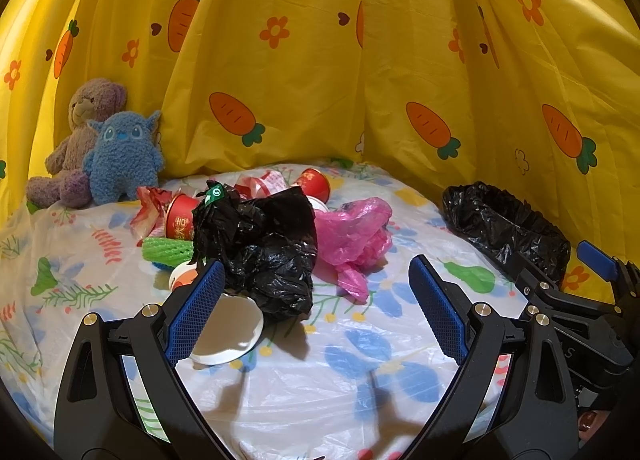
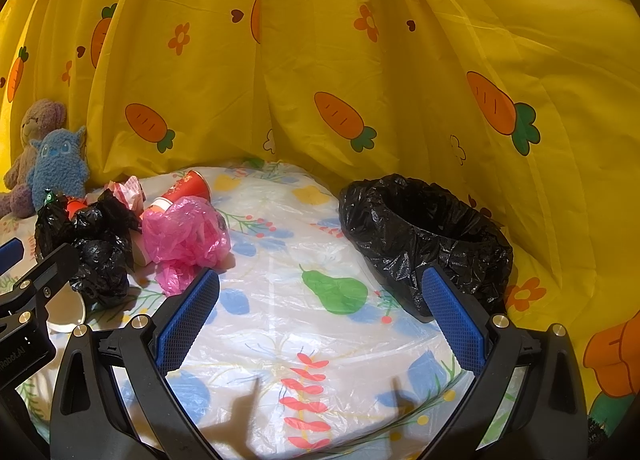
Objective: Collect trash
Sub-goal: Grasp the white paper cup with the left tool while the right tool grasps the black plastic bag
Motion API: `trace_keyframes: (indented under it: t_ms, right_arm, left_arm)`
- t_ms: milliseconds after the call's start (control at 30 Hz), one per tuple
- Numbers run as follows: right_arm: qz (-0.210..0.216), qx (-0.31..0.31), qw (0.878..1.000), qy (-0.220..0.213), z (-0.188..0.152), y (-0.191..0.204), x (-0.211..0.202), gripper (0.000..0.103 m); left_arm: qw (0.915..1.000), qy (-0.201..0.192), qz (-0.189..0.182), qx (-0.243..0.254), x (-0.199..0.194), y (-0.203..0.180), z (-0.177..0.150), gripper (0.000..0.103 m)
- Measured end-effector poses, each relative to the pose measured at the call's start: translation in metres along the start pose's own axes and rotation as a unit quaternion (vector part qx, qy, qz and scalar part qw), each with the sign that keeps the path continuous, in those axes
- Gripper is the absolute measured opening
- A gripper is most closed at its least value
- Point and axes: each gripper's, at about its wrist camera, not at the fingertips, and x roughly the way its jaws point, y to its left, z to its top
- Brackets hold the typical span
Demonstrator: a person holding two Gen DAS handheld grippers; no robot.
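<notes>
A pile of trash lies on the table: a crumpled black bag (image 1: 266, 244), a pink plastic bag (image 1: 356, 234), red paper cups (image 1: 182, 216), a green foam net (image 1: 166, 250) and a white lid (image 1: 228, 334). A black-lined bin (image 2: 428, 238) stands at the right, also in the left wrist view (image 1: 508, 228). My left gripper (image 1: 316, 316) is open and empty, just short of the black bag, its left finger over the white lid. My right gripper (image 2: 320, 320) is open and empty above the cloth between the pink bag (image 2: 184, 236) and the bin.
A floral tablecloth under clear plastic (image 2: 280, 316) covers the table. Two plush toys, one purple (image 1: 76, 132) and one blue (image 1: 122, 160), sit at the back left. A yellow carrot-print curtain (image 1: 320, 60) hangs close behind.
</notes>
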Motion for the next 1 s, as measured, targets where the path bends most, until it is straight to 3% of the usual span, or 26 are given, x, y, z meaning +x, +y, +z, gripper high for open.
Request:
trace_keyframes:
  t_ms: [200,467,533,600,733,800,1000]
  right_arm:
    - [0.024,0.005,1.000,-0.001,-0.003,0.003,0.003,0.098]
    - [0.067,0.001,0.998,0.002,-0.004,0.013,0.009,0.091]
    - [0.081,0.000,0.997,0.005,-0.004,0.017,0.011,0.089]
    - [0.096,-0.002,0.995,0.011,-0.005,0.022,0.013,0.080]
    - [0.126,-0.010,0.992,0.014,-0.006,0.033,0.014,0.078]
    - [0.141,-0.018,0.990,0.017,-0.006,0.041,0.015,0.076]
    - [0.198,-0.034,0.979,0.028,-0.008,0.064,0.017,0.065]
  left_arm:
    - [0.9997,-0.010,0.018,-0.011,-0.004,0.011,-0.003,0.089]
    - [0.9986,-0.007,0.047,-0.023,-0.009,0.048,-0.012,0.073]
    - [0.9983,0.000,0.053,-0.025,-0.007,0.057,-0.015,0.070]
    - [0.9978,0.010,0.059,-0.026,-0.003,0.065,-0.018,0.065]
    - [0.9976,0.029,0.053,-0.034,0.002,0.078,-0.024,0.058]
    - [0.9972,0.040,0.054,-0.034,0.007,0.080,-0.028,0.052]
    - [0.9946,0.075,0.049,-0.053,0.022,0.089,-0.032,0.022]
